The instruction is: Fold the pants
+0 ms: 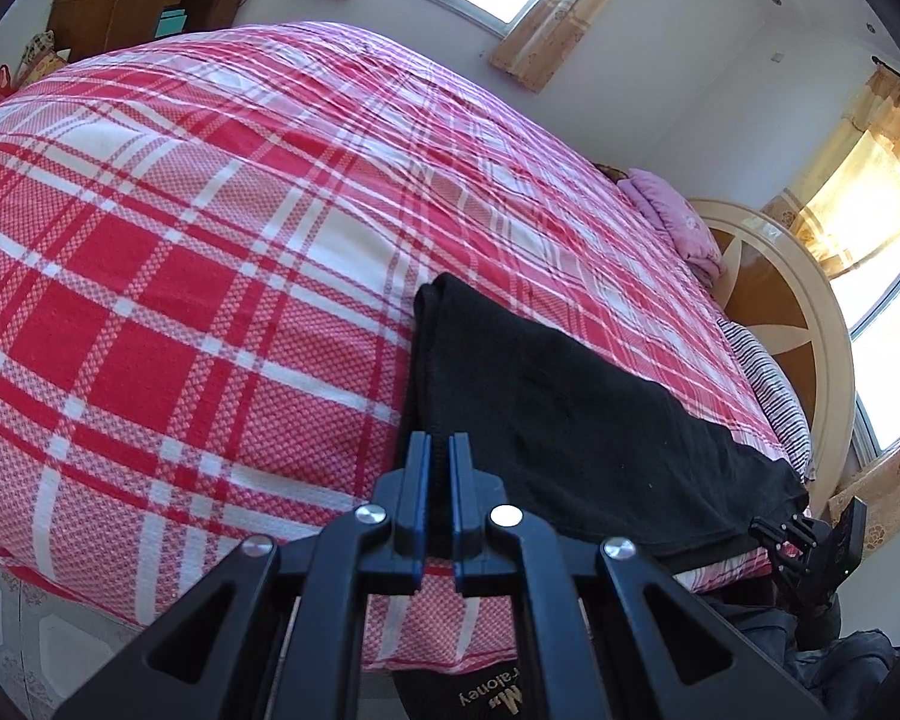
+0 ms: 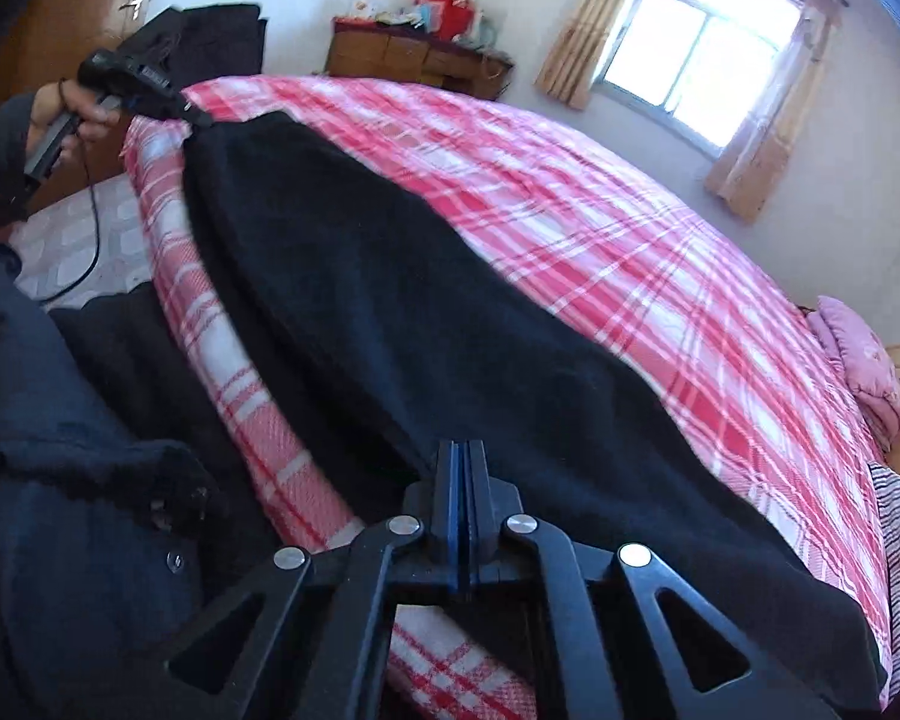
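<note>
**Right wrist view: pants strung between my two grippers along the near bed edge**

My right gripper (image 2: 462,468) is clamped tight on black cloth, the jaws pressed together on one end of the pants (image 2: 390,300). From there the pants run straight ahead and leftward along the near edge of the bed (image 2: 630,252), long axis from gripper to gripper. At their far end my left gripper (image 2: 195,117) pinches the other end; in its own view its jaws sit nearly together with cloth between them. Both ends are held about level, so neither hand is nearer. Judging from this, the next fold means bringing one end over to the other.
</note>
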Demonstrator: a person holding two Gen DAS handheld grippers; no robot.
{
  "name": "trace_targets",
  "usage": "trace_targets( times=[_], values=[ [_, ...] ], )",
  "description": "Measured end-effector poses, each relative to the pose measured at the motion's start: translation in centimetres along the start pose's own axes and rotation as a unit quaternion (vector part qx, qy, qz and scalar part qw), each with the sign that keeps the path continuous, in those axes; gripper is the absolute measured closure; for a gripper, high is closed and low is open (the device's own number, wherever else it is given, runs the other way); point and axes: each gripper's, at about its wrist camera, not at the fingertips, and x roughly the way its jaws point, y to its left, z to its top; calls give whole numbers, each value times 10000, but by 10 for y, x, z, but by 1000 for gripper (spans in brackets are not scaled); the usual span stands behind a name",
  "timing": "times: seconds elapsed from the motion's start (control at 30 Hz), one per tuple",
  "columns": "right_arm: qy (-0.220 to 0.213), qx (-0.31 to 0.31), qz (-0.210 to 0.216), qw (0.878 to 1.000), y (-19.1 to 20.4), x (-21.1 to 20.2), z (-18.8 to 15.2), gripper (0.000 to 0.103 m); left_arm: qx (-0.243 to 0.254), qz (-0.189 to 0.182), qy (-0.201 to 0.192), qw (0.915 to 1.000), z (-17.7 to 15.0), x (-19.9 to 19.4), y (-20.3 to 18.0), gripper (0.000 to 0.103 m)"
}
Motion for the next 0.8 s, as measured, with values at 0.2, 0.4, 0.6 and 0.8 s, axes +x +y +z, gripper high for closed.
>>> trace_targets(
  times=[0.2,0.4,0.6,0.8],
  values=[
    [104,-139,98,9998,10,5,-2,45,38,27,-8,10000,1,1,-1,97],
    [261,-24,-251,9993,5,24,1,75,82,52,-20,10000,1,3,-5,97],
    [193,-148,-256,9994,10,17,2,100,68,-14,-10,10000,2,-1,-5,97],
    [-32,-71,-129,9999,6,-10,9,100,27,-109,-14,9999,6,-9,-5,97]
  ],
)
